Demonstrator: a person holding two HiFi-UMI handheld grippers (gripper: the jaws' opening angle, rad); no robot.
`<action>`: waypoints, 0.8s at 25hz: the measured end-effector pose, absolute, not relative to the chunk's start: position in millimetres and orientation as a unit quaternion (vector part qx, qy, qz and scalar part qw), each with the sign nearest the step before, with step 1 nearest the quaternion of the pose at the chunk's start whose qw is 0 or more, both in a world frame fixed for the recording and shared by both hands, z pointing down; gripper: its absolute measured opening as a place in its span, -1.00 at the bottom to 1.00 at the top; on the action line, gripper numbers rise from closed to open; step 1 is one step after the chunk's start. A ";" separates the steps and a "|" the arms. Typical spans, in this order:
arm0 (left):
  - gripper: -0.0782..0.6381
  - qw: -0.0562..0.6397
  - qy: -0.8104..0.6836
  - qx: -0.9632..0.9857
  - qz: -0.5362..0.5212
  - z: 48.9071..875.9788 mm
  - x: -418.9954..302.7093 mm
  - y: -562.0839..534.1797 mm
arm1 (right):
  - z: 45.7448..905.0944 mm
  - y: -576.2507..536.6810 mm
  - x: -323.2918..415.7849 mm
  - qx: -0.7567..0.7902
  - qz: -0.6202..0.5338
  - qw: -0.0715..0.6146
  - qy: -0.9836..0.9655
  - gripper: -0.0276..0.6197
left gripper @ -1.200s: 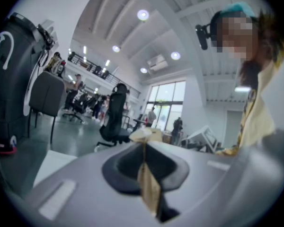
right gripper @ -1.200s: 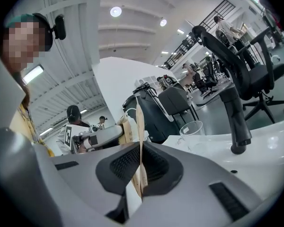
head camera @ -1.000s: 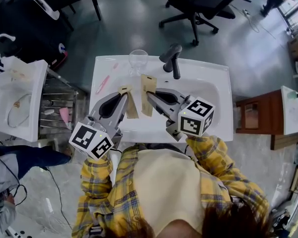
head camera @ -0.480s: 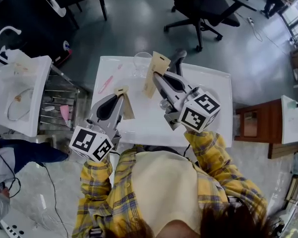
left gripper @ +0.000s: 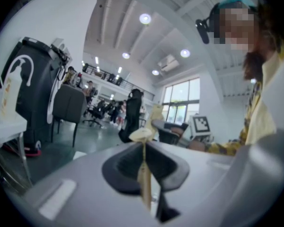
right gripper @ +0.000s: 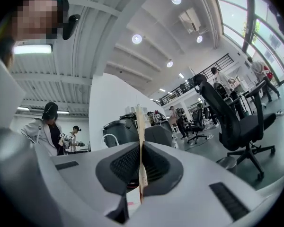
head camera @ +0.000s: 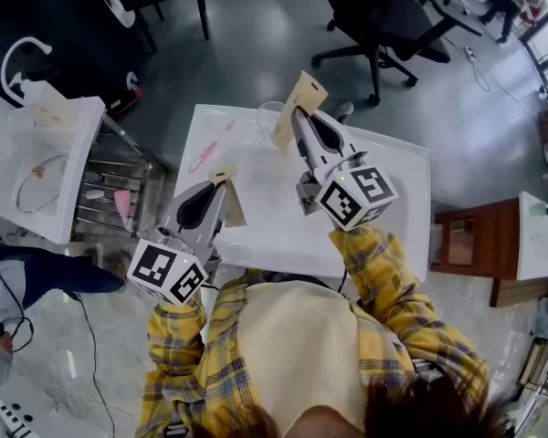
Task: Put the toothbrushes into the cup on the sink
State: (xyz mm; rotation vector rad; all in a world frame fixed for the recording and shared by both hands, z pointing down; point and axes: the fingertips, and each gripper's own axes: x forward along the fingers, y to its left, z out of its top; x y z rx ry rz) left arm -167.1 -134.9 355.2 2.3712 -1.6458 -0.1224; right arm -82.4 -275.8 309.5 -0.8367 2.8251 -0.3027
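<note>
In the head view, the left tool point(head camera: 217, 188) is clamped on a tan pack point(head camera: 231, 206), a flat card piece that we take for a packaged toothbrush. It holds the pack above the white sink point(head camera: 274, 226). The right tool point(head camera: 297, 115) grips a second tan pack point(head camera: 303, 91) in the same way. The cup point(head camera: 263, 117) stands just beside its tips, with the faucet point(head camera: 344, 110) on the tool's other side. We judge that both packs are held upright by their flat faces so that a narrow end can drop into the cup's mouth. The cup is clear glass and looks empty, though the second pack covers part of it. A pink toothbrush point(head camera: 203, 156) lies on the sink's rim, ahead and left of the left tool, and is not yet in the cup.

In the left gripper view, the left tool point(left gripper: 143, 148) has its jaws drawn almost together on the tan pack point(left gripper: 144, 183). We see the pack edge-on as a thin strip, its top just past the tips. No cup shows here.

In the right gripper view, the right tool point(right gripper: 141, 150) pinches the second tan pack point(right gripper: 140, 126) equally tightly. The strip stands straight between the ribbed pads and rises above them. The cup is out of sight here too.
</note>
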 end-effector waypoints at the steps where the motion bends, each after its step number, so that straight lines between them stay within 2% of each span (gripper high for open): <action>1: -0.73 0.127 -0.567 0.813 -0.043 355.9 -168.1 -133.3 | 310.1 -278.5 -83.7 -0.289 -0.095 0.094 0.948 -0.86; 11: -0.73 0.133 -0.582 0.801 -0.038 358.6 -180.3 -116.0 | 326.7 -300.3 -105.6 -0.378 -0.018 0.089 0.921 -0.86; 20: -0.73 0.143 -0.586 0.796 -0.039 367.0 -189.3 -108.0 | 337.5 -307.9 -125.5 -0.398 0.025 0.078 0.914 -0.86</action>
